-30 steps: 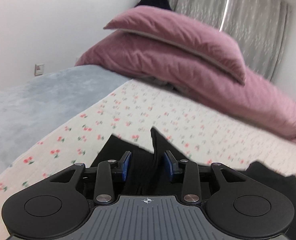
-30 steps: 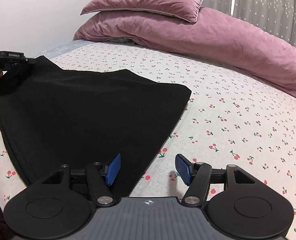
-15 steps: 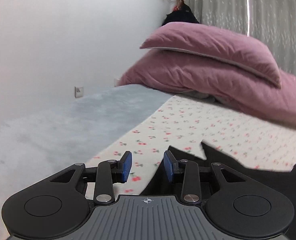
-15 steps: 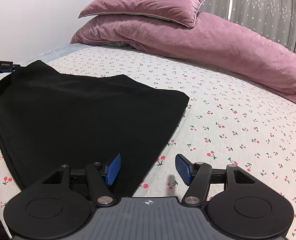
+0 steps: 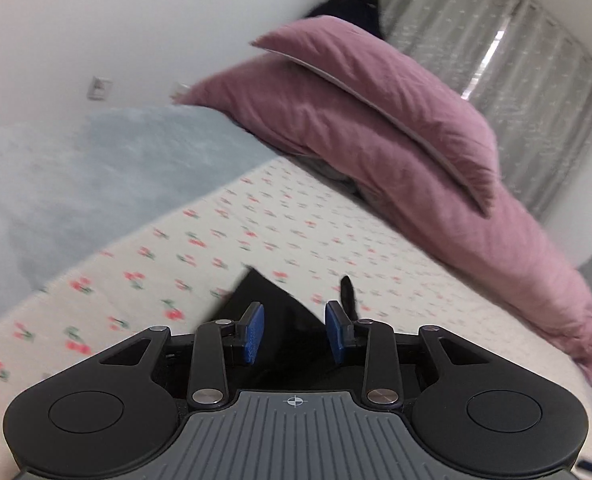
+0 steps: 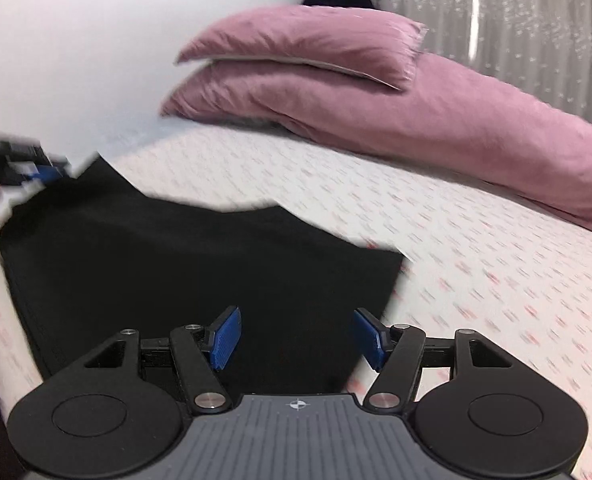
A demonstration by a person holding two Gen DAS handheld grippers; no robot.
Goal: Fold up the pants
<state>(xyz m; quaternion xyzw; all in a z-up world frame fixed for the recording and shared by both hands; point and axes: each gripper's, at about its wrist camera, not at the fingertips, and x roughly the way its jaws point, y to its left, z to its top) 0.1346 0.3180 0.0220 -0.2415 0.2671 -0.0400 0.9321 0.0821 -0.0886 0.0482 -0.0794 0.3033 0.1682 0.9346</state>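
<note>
Pants (image 6: 200, 276), black, lie spread on the cherry-print sheet (image 6: 476, 280), mid-fold. The left gripper (image 5: 292, 336), jaws apart, has cloth between its pads, unpinched; right gripper (image 6: 296, 338) gapes above the 6 o'clock edge. Next, I judge: close both, carry toward 12 o'clock.

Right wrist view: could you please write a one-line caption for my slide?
Open right gripper above the black pants on the cherry-print sheet, pink pillows behind.
</note>
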